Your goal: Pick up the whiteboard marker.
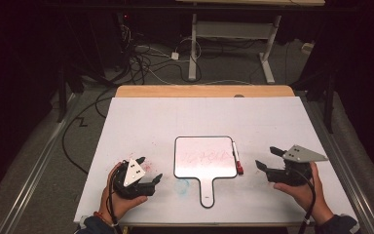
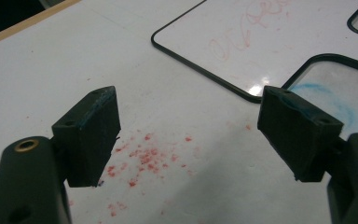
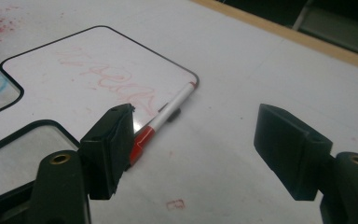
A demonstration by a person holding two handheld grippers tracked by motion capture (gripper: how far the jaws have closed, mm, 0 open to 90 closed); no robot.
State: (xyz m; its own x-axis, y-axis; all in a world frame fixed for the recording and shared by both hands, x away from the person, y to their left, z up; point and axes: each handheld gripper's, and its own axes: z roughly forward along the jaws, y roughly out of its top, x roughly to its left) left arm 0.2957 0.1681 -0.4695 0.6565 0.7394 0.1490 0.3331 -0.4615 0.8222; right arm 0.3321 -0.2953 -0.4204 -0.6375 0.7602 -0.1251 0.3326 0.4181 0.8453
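Left gripper (image 1: 148,171) and right gripper (image 1: 268,158) flank the whiteboard paddle (image 1: 204,158), both released; red marker (image 1: 237,158) touches its right edge.

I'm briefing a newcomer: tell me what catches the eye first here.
A small paddle-shaped whiteboard with faint red scribble lies mid-table, a red-capped marker along its right edge. An open left hand-held gripper and an open right hand-held gripper flank it, holding nothing. Red specks stain the table by the left one.
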